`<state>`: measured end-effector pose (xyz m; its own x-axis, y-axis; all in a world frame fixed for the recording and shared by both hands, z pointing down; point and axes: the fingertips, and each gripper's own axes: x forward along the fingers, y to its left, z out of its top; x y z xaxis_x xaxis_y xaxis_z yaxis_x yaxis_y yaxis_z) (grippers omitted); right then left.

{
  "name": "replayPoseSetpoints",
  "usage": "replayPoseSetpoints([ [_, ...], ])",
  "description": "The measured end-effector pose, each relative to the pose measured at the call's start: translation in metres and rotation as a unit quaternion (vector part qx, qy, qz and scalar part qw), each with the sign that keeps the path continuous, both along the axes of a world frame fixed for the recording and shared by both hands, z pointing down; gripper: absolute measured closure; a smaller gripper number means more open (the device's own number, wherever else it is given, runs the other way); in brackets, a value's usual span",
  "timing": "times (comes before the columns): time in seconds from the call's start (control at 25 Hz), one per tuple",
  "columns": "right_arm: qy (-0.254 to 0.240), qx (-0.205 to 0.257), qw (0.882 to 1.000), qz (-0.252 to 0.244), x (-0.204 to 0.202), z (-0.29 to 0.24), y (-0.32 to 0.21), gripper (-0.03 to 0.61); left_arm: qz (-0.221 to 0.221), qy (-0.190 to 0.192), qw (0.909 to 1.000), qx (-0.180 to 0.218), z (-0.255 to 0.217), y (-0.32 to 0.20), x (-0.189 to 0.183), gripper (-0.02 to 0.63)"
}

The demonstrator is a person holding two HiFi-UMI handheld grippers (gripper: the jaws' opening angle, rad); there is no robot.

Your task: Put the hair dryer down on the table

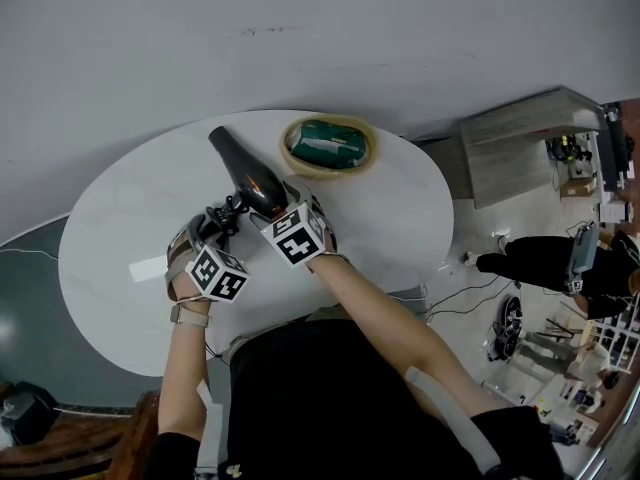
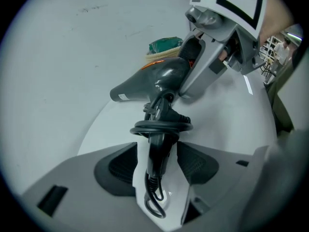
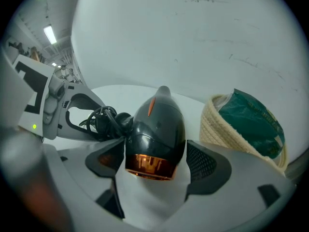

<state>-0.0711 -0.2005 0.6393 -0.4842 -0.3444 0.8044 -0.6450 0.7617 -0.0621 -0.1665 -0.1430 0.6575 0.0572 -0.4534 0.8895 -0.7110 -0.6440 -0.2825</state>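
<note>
The left claw point(image 2: 157, 153) stands open, the corded handle of the hair dryer point(image 1: 248, 171) loose between its pads. The right claw point(image 3: 154, 156) grips the dryer's rear end low over the bench point(image 1: 115, 233); whether it already rests there is unclear. The right claw should probably settle the body flat, short of the basket point(image 1: 292, 158), then open and back away without snagging the cord.

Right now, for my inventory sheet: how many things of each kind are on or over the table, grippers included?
hair dryer: 1
woven basket: 1
green packet: 1
grippers: 2 (left gripper, right gripper)
total: 5
</note>
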Motion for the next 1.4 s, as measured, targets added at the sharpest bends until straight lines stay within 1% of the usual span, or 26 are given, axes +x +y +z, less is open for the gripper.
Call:
replayPoseSetpoints([
  [0.36,-0.011,0.013,1.000,0.010,0.009,-0.016,0.014,0.189,-0.022,0.000,0.9995,0.023,-0.015,0.012,-0.010,0.360],
  [0.44,-0.014,0.020,1.000,0.016,0.012,-0.019,0.017,0.189,-0.033,0.011,0.9991,0.027,-0.020,0.017,-0.012,0.365],
  [0.52,-0.017,0.024,0.999,0.021,0.014,-0.022,0.021,0.189,-0.050,0.031,0.9978,0.030,-0.025,0.021,-0.013,0.371],
  [0.64,-0.022,0.027,0.999,0.027,0.018,-0.028,0.031,0.190,-0.072,0.054,0.9948,0.047,-0.035,0.028,-0.017,0.379],
  [0.8,-0.038,0.033,0.998,0.034,0.016,-0.041,0.046,0.190,-0.078,0.062,0.9926,0.069,-0.048,0.039,-0.023,0.398],
  [0.88,-0.045,0.036,0.998,0.039,0.014,-0.048,0.053,0.193,-0.084,0.065,0.9910,0.081,-0.055,0.044,-0.028,0.425],
  [0.96,-0.051,0.048,0.997,0.045,0.013,-0.057,0.059,0.225,-0.093,0.067,0.9891,0.093,-0.063,0.050,-0.034,0.488],
  [1.04,-0.059,0.065,0.995,0.053,0.013,-0.067,0.065,0.305,-0.102,0.075,0.9866,0.103,-0.073,0.056,-0.039,0.519],
  [1.12,-0.067,0.075,0.993,0.060,0.013,-0.078,0.073,0.350,-0.117,0.096,0.9817,0.116,-0.085,0.062,-0.044,0.547],
  [1.16,-0.072,0.079,0.992,0.063,0.012,-0.084,0.077,0.370,-0.127,0.113,0.9776,0.123,-0.092,0.065,-0.047,0.563],
  [1.2,-0.077,0.084,0.991,0.065,0.011,-0.090,0.081,0.390,-0.139,0.134,0.9725,0.131,-0.099,0.067,-0.050,0.583],
  [1.28,-0.088,0.094,0.989,0.071,0.008,-0.101,0.087,0.421,-0.159,0.179,0.9600,0.145,-0.113,0.072,-0.057,0.603],
  [1.4,-0.105,0.107,0.985,0.084,0.005,-0.119,0.098,0.461,-0.172,0.231,0.9430,0.167,-0.134,0.078,-0.067,0.603],
])
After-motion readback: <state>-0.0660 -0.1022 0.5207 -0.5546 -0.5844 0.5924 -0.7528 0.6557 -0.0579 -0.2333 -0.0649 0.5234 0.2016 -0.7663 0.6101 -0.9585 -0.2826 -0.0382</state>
